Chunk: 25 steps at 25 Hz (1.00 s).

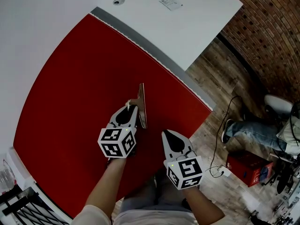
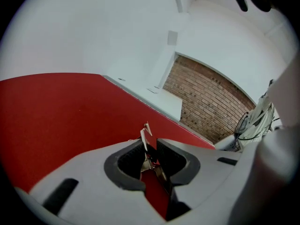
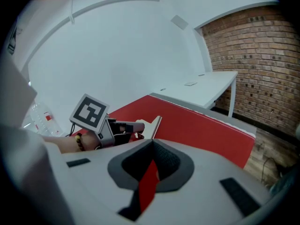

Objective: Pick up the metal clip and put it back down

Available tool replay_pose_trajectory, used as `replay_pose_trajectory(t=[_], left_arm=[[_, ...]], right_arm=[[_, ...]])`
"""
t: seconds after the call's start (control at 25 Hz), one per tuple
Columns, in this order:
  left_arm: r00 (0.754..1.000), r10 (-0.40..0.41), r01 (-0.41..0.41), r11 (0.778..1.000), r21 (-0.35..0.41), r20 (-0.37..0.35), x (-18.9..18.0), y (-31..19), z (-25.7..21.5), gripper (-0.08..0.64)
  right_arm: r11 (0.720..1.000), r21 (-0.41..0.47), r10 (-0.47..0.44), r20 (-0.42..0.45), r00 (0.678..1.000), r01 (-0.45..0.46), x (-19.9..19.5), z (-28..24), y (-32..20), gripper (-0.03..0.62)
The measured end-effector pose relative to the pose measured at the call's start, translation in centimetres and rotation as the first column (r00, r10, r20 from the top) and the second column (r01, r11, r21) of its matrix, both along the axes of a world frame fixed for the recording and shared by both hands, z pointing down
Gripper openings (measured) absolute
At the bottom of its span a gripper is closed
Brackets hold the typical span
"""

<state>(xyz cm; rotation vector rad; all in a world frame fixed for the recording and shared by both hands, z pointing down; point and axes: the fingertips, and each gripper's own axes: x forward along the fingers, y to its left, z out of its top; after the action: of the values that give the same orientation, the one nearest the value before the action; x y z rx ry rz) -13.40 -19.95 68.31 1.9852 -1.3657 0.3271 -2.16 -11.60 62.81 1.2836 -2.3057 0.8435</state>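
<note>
Left tongs (image 2: 151, 145) pinch the metal clip (image 2: 144, 136) between them.

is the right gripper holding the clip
No, the right gripper is shut and empty; the clip stands between the jaws of the left gripper.

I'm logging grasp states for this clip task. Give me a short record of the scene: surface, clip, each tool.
surface: red cover over a white table
metal clip: over the red cover, its handle end between the jaws of the left tool
left tool: shut on the metal clip
right tool: shut, nothing between its jaws, beside the left tool
clip lifted or resting: cannot tell
</note>
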Motion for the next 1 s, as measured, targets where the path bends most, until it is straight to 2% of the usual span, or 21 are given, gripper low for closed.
replay_pose_trajectory(t=[0.32,0.76,1.0], left_arm=[[1.000,-0.011,0.011,0.999,0.041,-0.004,1.0,-0.4,-1.8,0.009],[0.996,0.004,-0.012,0.995,0.094,0.085,1.2,0.0,-4.9,0.008],[0.995,-0.023,0.008,0.988,0.151,0.094,1.7,3.0,-9.9,0.008]], right_arm=[[1.000,0.007,0.005,0.003,1.000,-0.005,0.7,-0.4,0.3,0.006],[0.999,0.036,0.011,-0.007,1.000,-0.011,1.9,-2.1,0.3,0.006],[0.997,0.079,0.017,-0.022,1.000,-0.015,3.0,-5.7,0.5,0.006]])
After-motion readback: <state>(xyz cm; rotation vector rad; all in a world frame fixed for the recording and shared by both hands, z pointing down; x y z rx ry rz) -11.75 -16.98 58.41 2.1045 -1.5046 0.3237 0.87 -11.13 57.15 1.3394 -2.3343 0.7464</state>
